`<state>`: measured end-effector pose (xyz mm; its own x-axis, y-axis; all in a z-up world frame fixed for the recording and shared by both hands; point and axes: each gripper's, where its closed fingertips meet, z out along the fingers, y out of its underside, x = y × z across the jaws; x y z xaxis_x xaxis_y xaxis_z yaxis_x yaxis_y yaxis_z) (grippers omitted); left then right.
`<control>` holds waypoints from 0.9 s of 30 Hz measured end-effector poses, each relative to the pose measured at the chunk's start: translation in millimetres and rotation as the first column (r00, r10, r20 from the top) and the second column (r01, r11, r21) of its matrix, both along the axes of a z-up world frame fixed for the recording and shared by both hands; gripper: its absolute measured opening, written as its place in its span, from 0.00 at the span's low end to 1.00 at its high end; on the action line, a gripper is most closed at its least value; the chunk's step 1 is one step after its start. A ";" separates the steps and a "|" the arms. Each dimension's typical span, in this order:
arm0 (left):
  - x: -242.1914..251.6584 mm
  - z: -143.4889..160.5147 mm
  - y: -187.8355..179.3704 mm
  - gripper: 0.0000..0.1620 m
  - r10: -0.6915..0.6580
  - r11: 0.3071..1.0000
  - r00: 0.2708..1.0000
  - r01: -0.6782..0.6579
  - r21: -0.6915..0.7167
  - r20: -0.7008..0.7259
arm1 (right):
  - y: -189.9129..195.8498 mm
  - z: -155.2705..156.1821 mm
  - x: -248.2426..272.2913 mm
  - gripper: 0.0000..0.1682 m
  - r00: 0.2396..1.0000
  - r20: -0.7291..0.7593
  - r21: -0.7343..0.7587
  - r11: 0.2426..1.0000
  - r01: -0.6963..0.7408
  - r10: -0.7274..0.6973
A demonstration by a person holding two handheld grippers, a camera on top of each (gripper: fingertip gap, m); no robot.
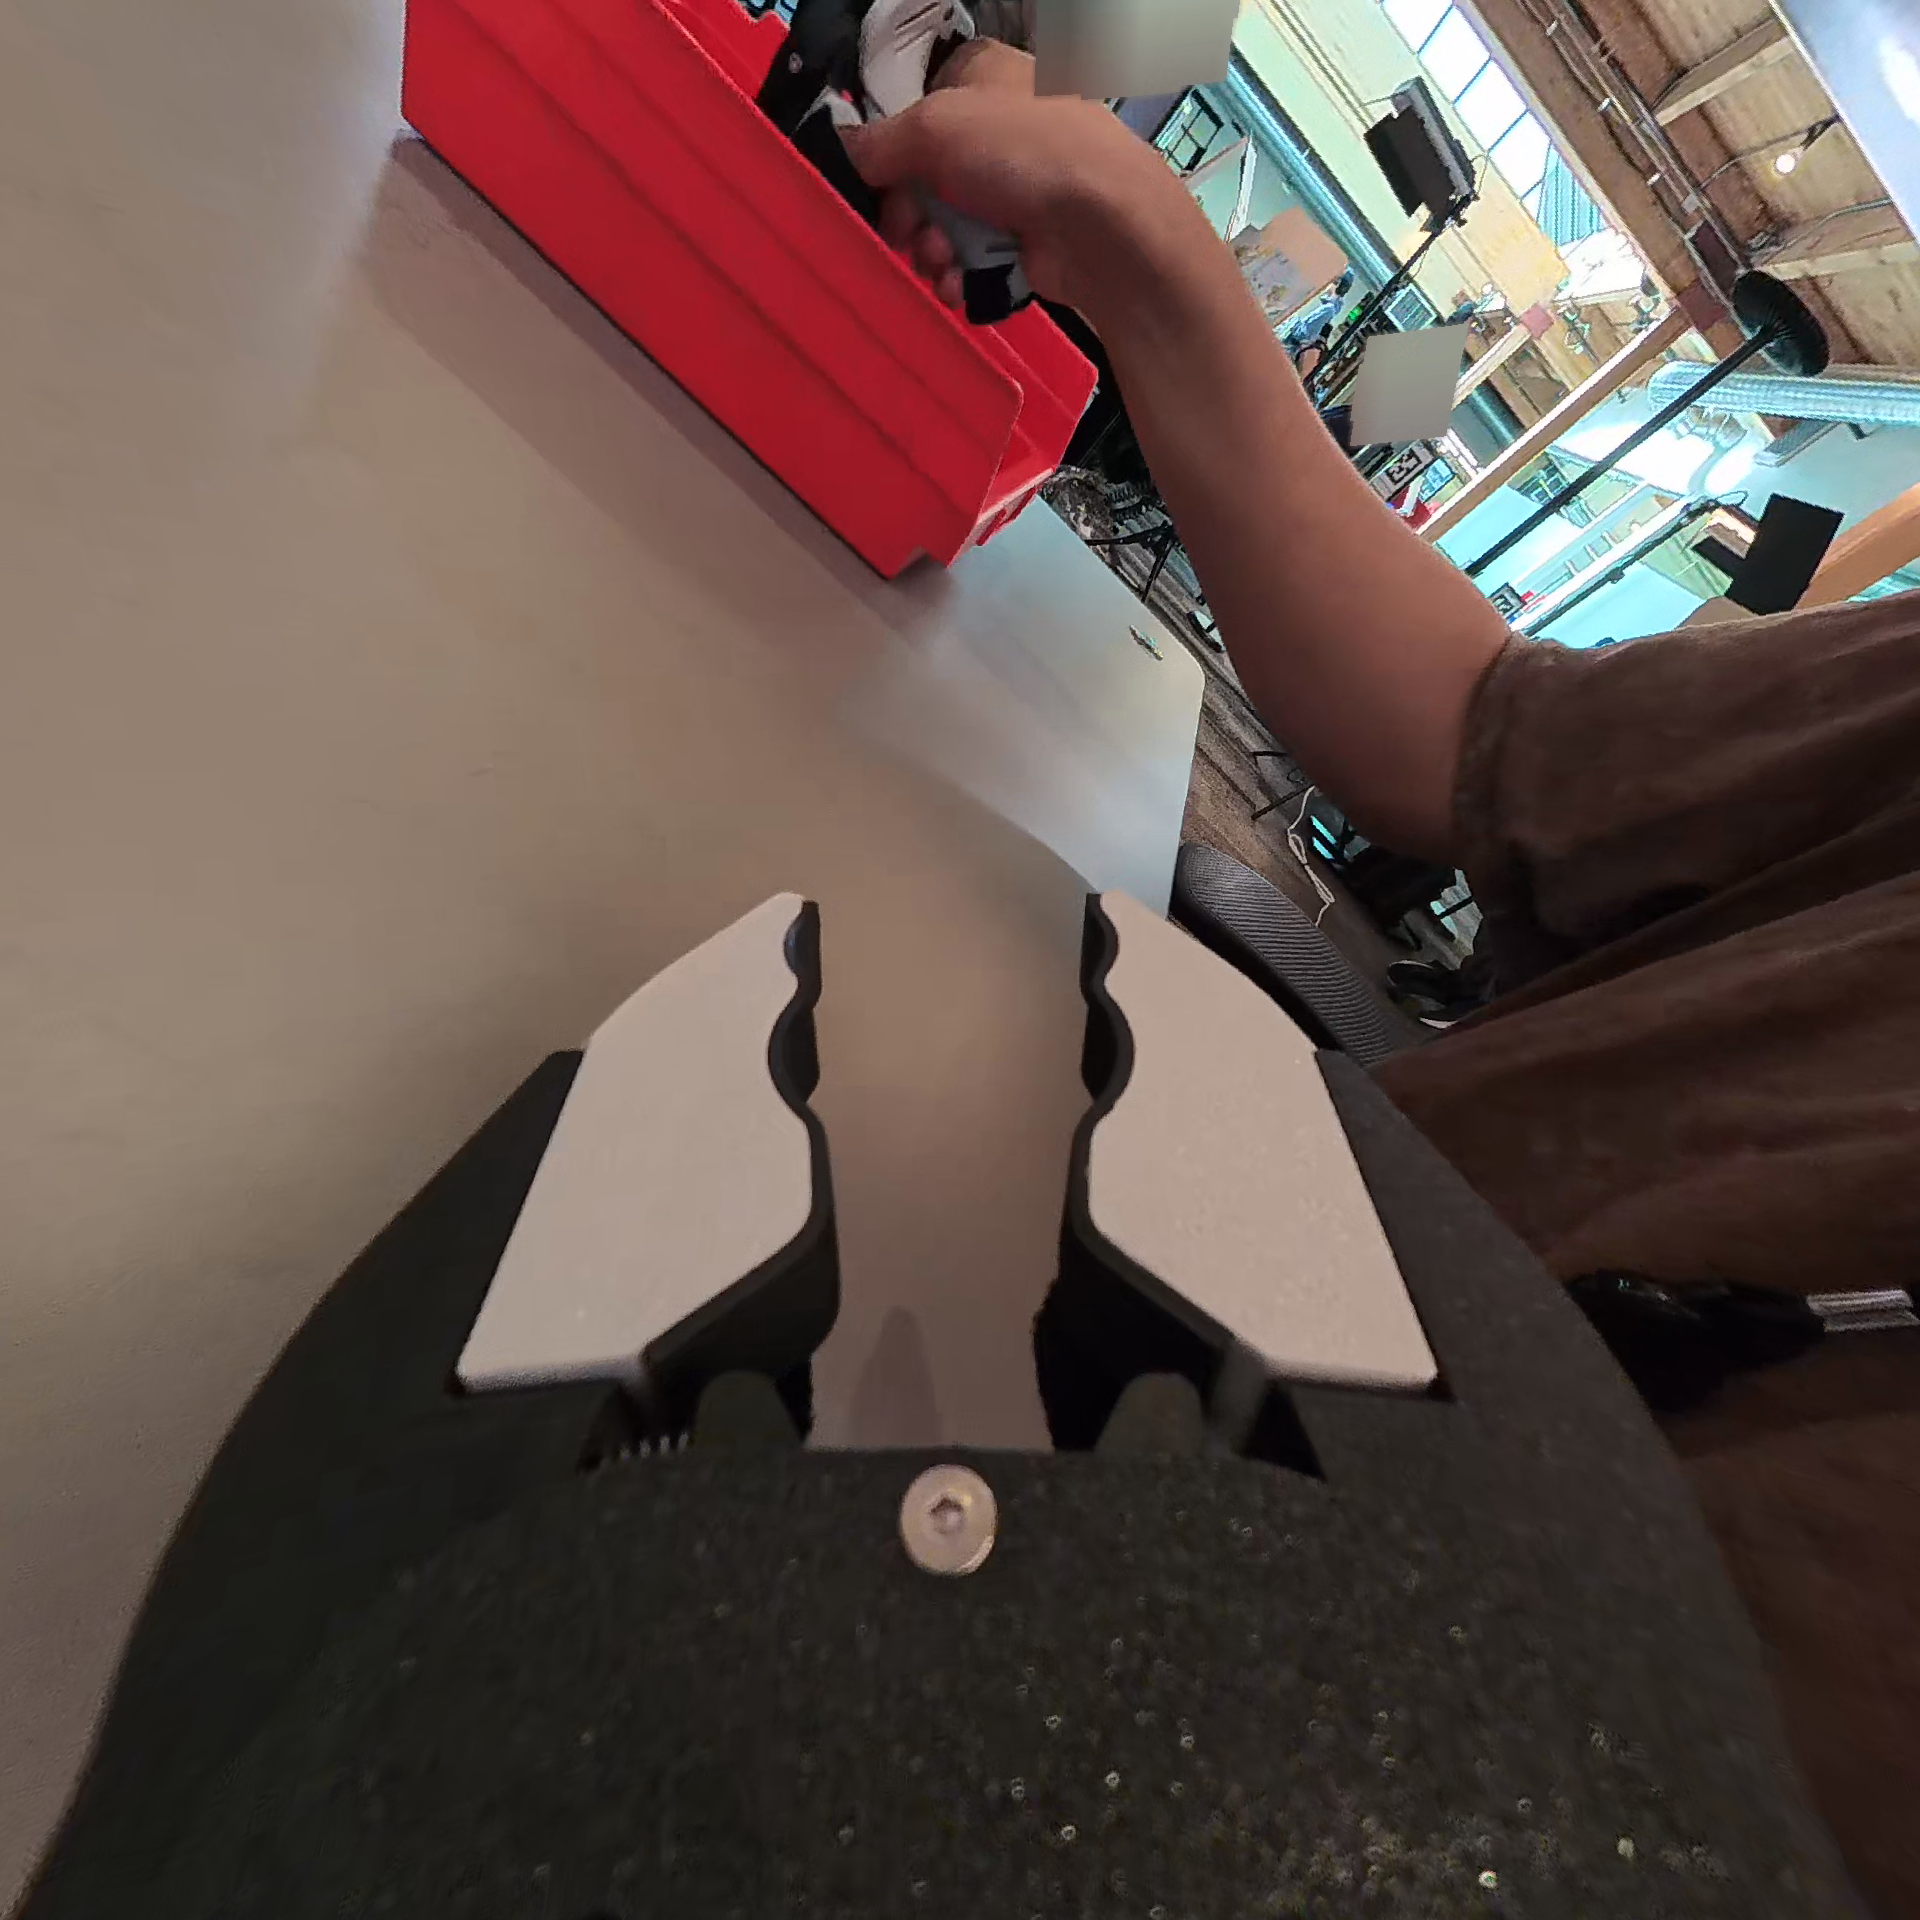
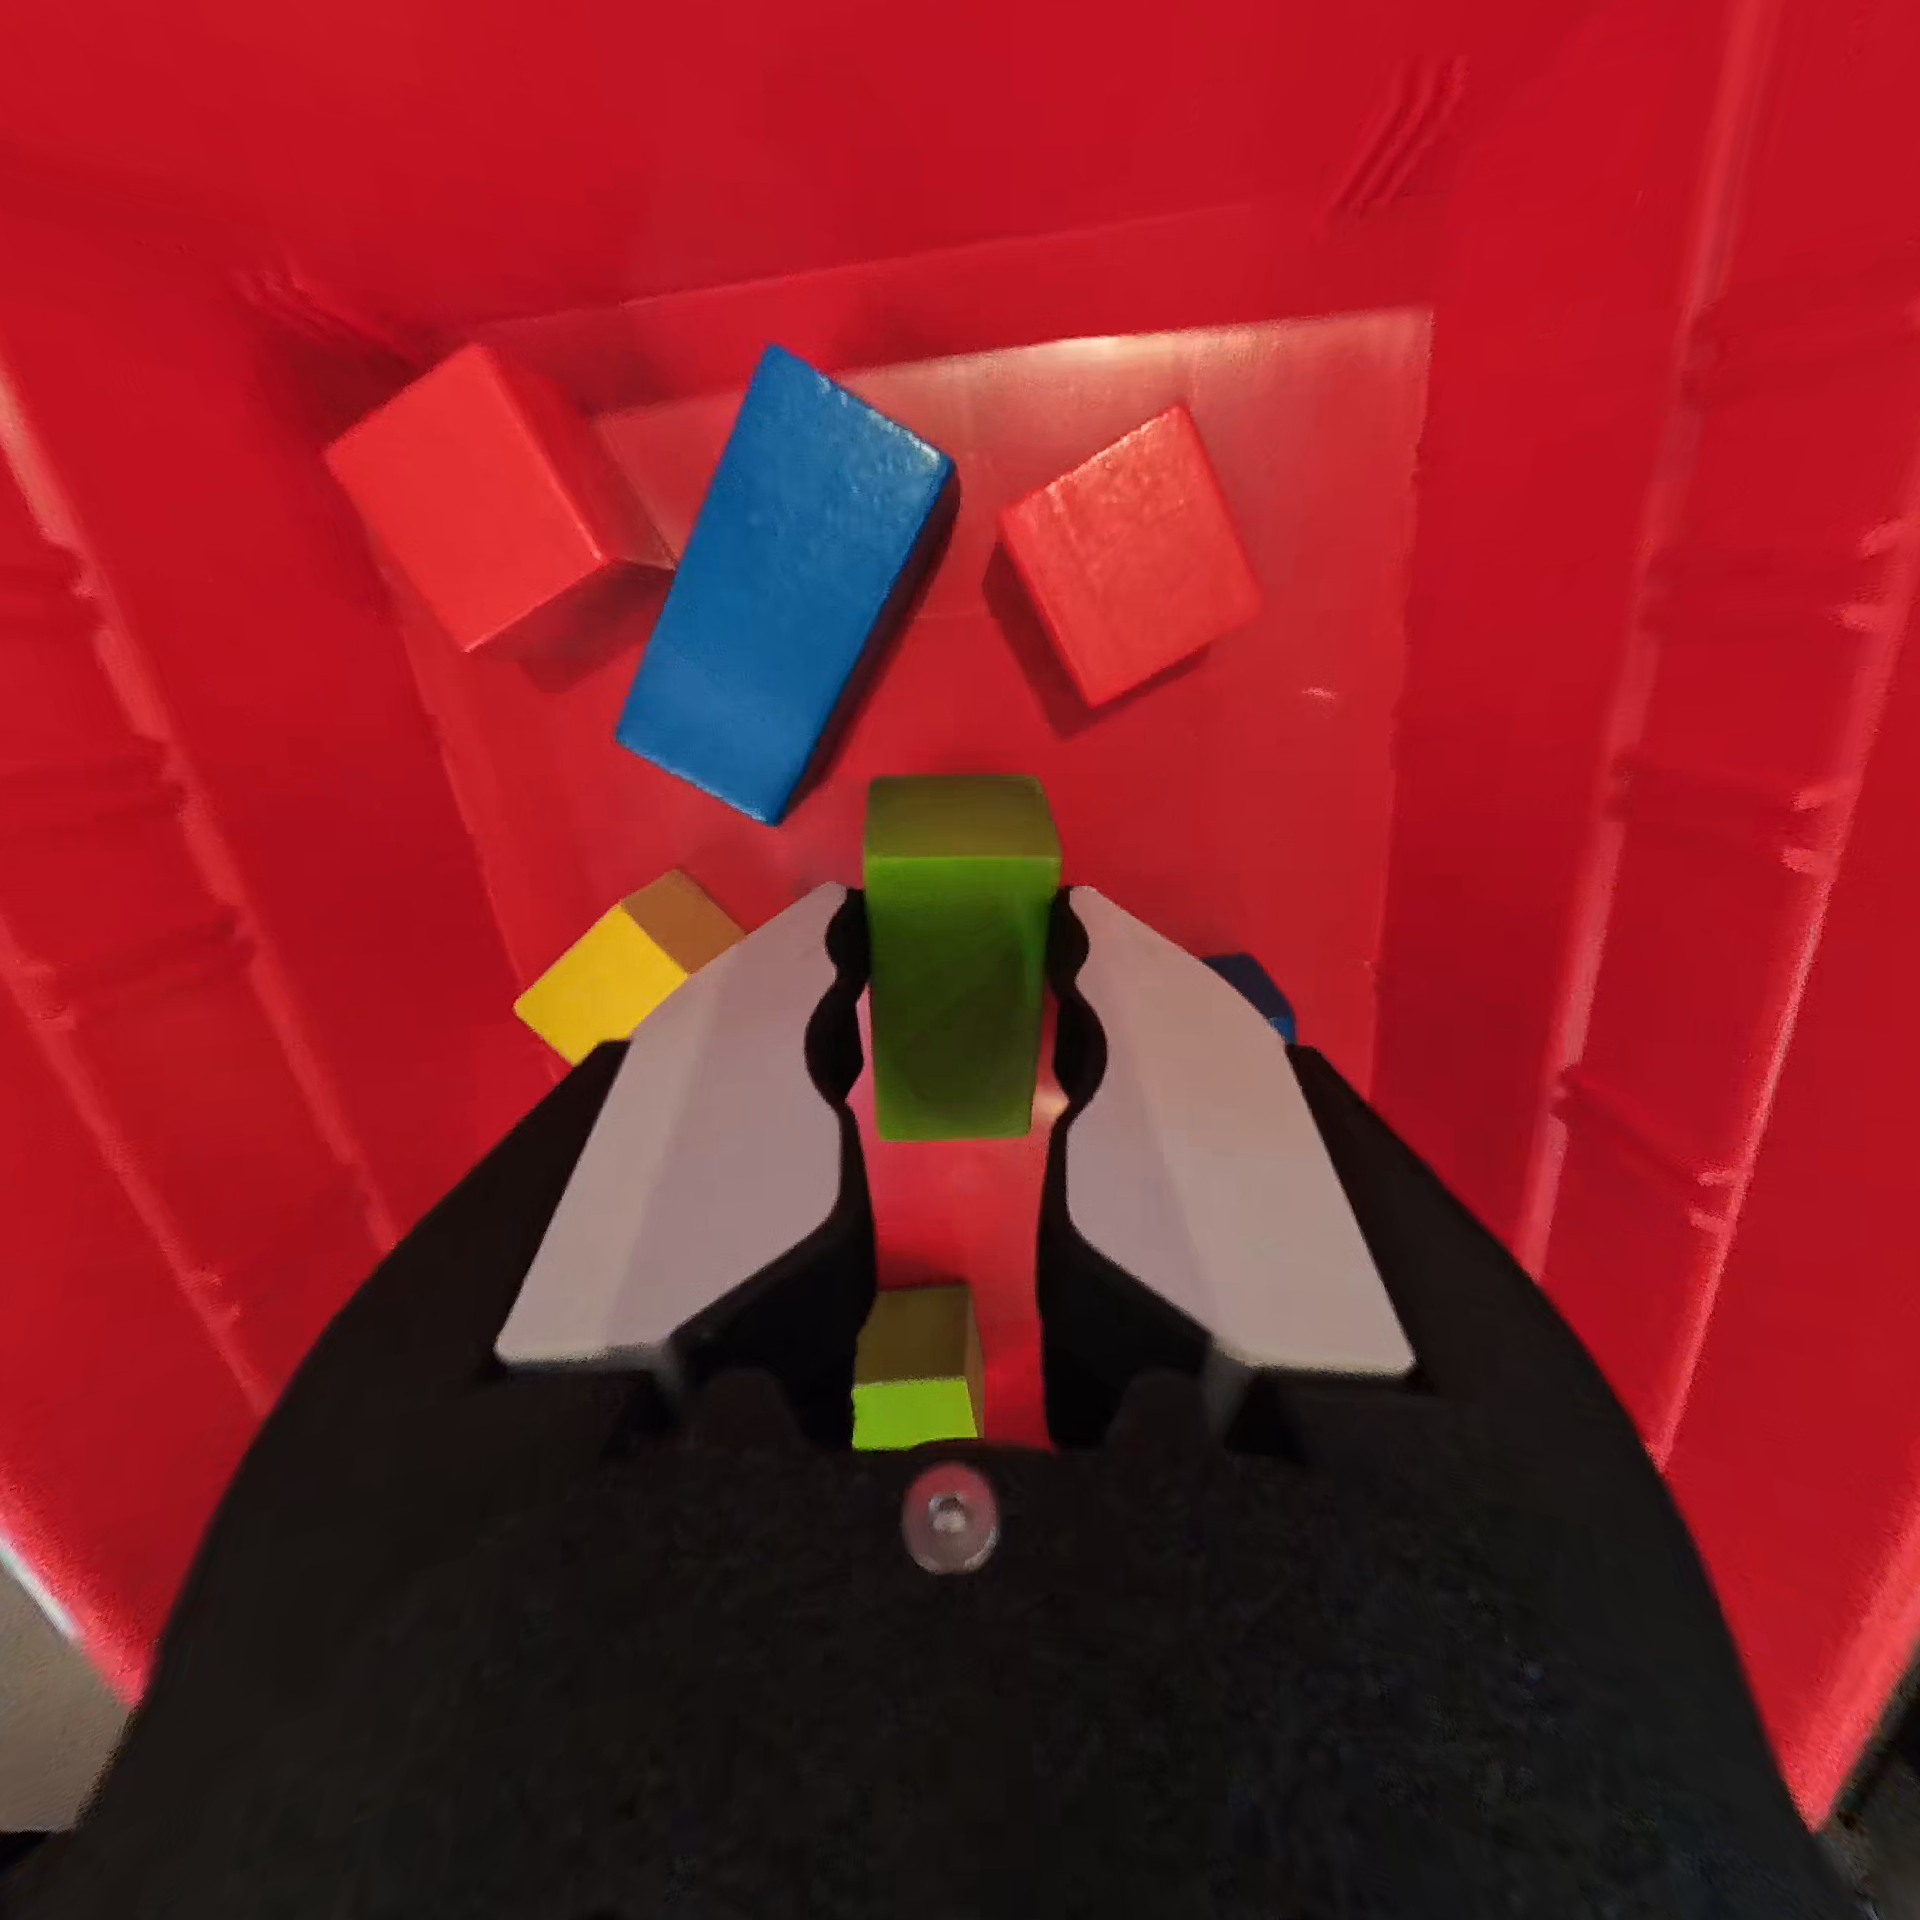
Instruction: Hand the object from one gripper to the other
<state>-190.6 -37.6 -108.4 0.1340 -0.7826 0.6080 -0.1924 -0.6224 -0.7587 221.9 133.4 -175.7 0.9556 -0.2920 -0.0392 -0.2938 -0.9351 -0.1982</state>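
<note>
The right gripper (image 2: 956, 904) is reaching down into a red bin (image 2: 1714, 831), and its two fingers are pressing against the sides of an upright green block (image 2: 956, 987), one finger on each flank, so it is clamped on that block. The block is sitting low inside the bin, whether resting on the floor or just off it cannot be told. Around it the bin is holding more blocks: a long blue block (image 2: 790, 582) is lying tilted beyond the green one, a red block (image 2: 473, 494) is touching the blue one's left side, and a second red block (image 2: 1127, 551) is lying apart on its right. A yellow block (image 2: 613, 977) is showing just left of the left finger, a small blue piece (image 2: 1252, 987) is peeking out behind the right finger, and a smaller green block (image 2: 914, 1371) is sitting nearer the camera, seen between the fingers' roots. No writing is readable on the bin or the blocks (the far room in the left view is too small to read). The left gripper (image 1: 951, 914) is hanging over the pale table (image 1: 312, 727) with its fingers spread and nothing between them, well apart from the bin (image 1: 727, 312). There a hand (image 1: 997, 177) is holding the other tool at the bin's rim.
</note>
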 end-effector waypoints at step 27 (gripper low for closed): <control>-10.9 -0.4 16.2 0.32 0.079 0.987 0.996 -0.072 0.143 -0.047 | -117.0 115.1 -81.4 0.29 0.920 0.384 0.818 0.431 -0.381 0.084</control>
